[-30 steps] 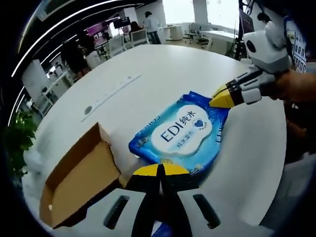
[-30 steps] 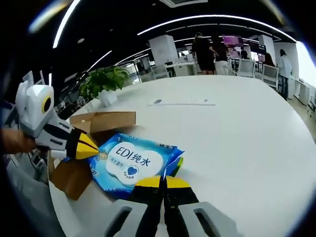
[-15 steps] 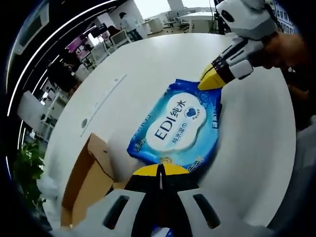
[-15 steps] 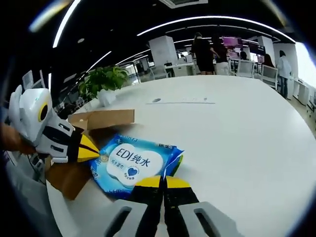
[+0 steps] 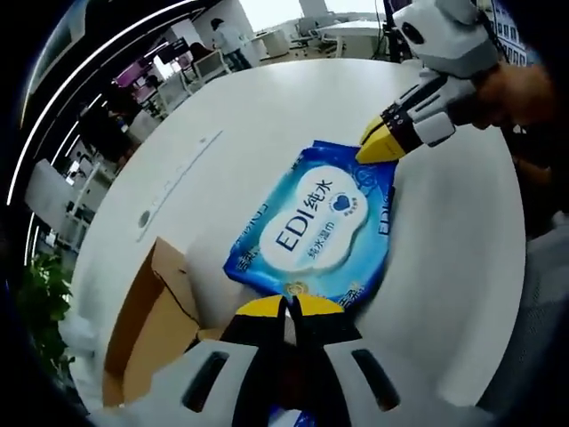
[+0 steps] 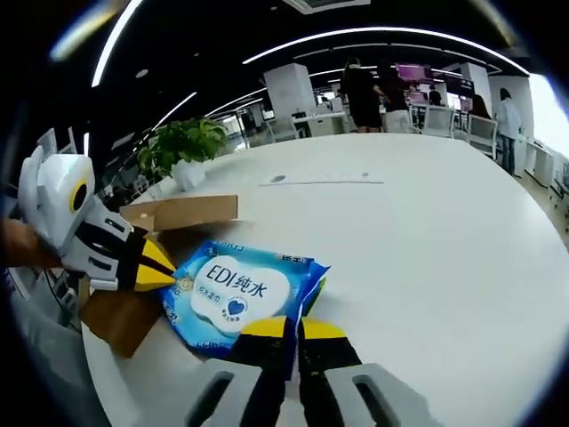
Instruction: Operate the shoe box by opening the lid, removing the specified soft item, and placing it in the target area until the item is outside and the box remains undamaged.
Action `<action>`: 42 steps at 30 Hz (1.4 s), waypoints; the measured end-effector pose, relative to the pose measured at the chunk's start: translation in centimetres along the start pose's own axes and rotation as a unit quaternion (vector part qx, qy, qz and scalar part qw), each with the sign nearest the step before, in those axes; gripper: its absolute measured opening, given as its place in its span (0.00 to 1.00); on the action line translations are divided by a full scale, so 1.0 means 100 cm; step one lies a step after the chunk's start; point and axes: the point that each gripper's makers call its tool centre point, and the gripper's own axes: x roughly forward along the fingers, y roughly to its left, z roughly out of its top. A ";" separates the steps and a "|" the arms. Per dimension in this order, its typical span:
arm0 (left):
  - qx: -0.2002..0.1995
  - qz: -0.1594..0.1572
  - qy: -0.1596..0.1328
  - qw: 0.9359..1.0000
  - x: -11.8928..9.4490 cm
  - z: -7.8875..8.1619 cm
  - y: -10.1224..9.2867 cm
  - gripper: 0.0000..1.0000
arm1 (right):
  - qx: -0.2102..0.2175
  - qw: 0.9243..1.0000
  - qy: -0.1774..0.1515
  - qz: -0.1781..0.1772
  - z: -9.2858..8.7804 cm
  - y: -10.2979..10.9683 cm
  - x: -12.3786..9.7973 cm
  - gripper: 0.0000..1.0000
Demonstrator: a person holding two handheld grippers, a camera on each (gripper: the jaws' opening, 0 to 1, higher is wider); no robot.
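Our left gripper (image 5: 286, 306) has its fingers clenched on the near edge of the blue wipes pack (image 5: 316, 229), which lies on the white counter (image 5: 267, 116) outside the open cardboard box (image 5: 151, 320). Our right gripper (image 6: 291, 327), fingers likewise clenched, pinches the pack's opposite edge. Beyond the counter, people stand among desks.

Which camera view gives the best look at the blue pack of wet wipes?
The left gripper view: the wipes pack appears large there, with its printed label facing the camera. In the right gripper view the pack is smaller and foreshortened, and its near edge is hidden behind the right gripper.
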 end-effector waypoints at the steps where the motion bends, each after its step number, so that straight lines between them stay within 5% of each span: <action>1: -0.007 -0.002 -0.001 1.000 -0.001 0.001 0.000 0.03 | 0.000 1.000 0.000 -0.001 0.000 -0.001 -0.001 0.00; 30: -0.109 -0.021 -0.057 0.992 -0.046 0.015 0.003 0.20 | -0.075 0.997 0.001 0.009 0.019 0.024 -0.045 0.19; 42: -0.111 -0.012 -0.081 0.990 -0.069 0.010 0.016 0.28 | -0.130 0.991 0.016 0.024 0.025 0.043 -0.063 0.31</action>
